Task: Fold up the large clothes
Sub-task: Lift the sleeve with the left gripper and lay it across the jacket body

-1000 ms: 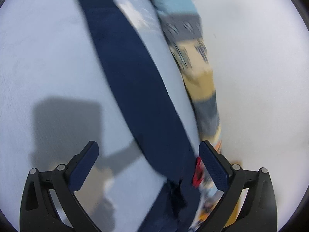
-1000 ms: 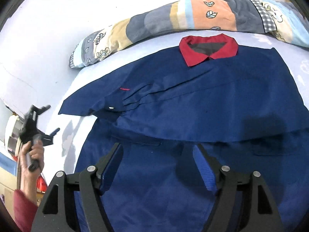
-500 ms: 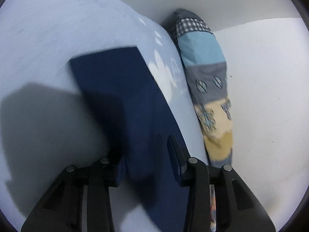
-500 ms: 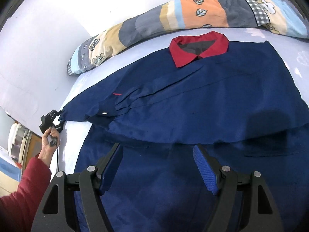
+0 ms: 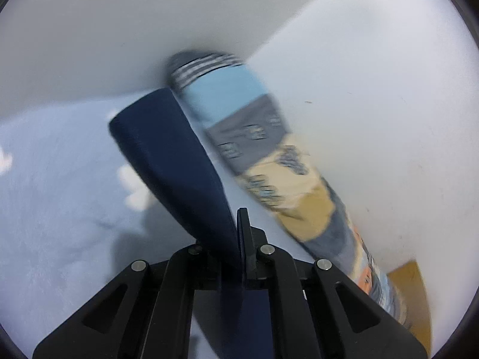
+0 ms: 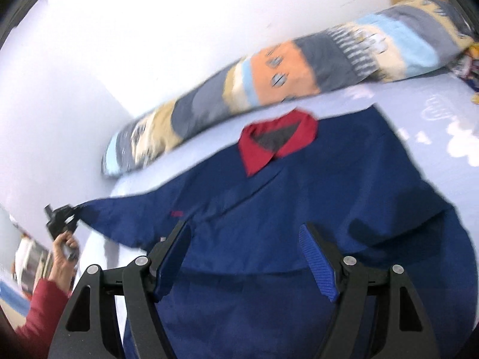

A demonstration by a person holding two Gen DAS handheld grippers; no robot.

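A large navy jacket (image 6: pixel 299 209) with a red collar (image 6: pixel 278 140) lies spread on the pale blue bed. My left gripper (image 5: pixel 236 233) is shut on the end of its navy sleeve (image 5: pixel 170 155), which stretches away from the jaws. In the right wrist view the left gripper (image 6: pixel 61 221) shows at the far left, pinching the sleeve tip and lifting it off the bed. My right gripper (image 6: pixel 245 257) is open and empty, hovering above the jacket's front.
A long patchwork pillow (image 6: pixel 269 68) lies along the white wall (image 6: pixel 119 45) behind the collar; it also shows in the left wrist view (image 5: pixel 269 161). The bed sheet (image 5: pixel 60 194) extends to the left. A red-sleeved arm (image 6: pixel 42 302) holds the left gripper.
My left gripper closed on the sleeve end and has pulled it up and outward. The right gripper stayed open and tilted over the jacket.
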